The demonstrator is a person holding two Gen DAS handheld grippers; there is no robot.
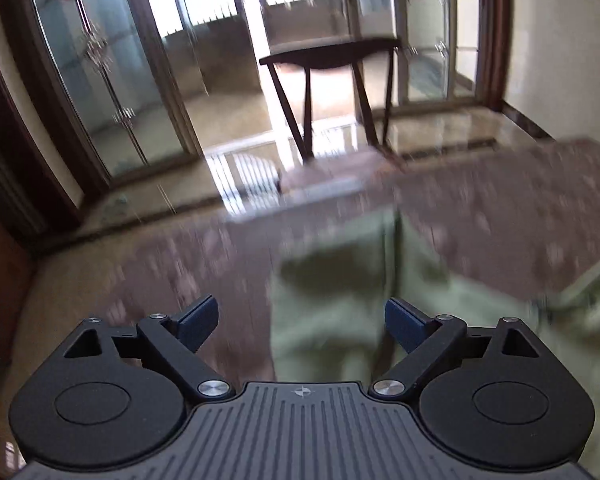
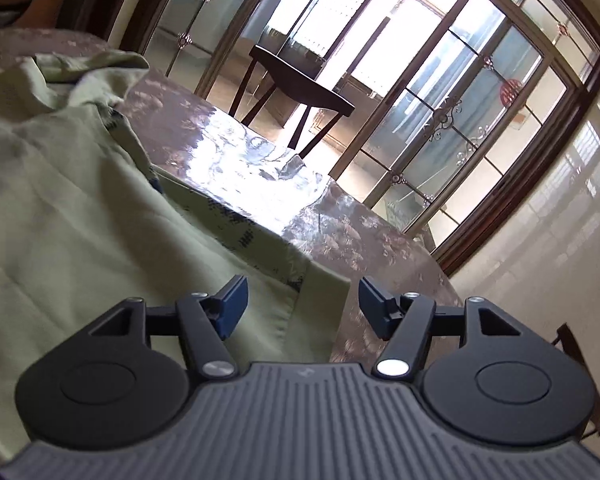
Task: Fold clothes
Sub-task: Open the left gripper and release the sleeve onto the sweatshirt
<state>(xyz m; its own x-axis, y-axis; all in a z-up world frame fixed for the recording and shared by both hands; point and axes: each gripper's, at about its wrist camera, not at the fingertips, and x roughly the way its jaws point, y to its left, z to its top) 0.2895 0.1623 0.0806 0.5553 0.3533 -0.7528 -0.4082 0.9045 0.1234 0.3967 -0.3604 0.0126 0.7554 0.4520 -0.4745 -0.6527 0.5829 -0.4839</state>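
Though the left wrist view is smeared by motion blur, the left tool (image 1: 302,322) plainly stands wide open with nothing between its blue pads (image 1: 400,322). The green garment (image 1: 340,300) lies on the patterned counter (image 1: 180,264) just ahead of and under the tool, reaching away to the right; its exact edges are too blurred to trace. A dark side table (image 1: 332,56) stands beyond on the floor.

In the right wrist view, the right tool (image 2: 302,306) is partly open and empty. The garment spreads across the left of the counter (image 2: 380,240), rumpled at the far end, and its near corner (image 2: 324,280) sits just ahead of the gap between the pads. To fold well, I judge each tool should settle over a clear hem edge, pinch one layer only, and lift both sides evenly.
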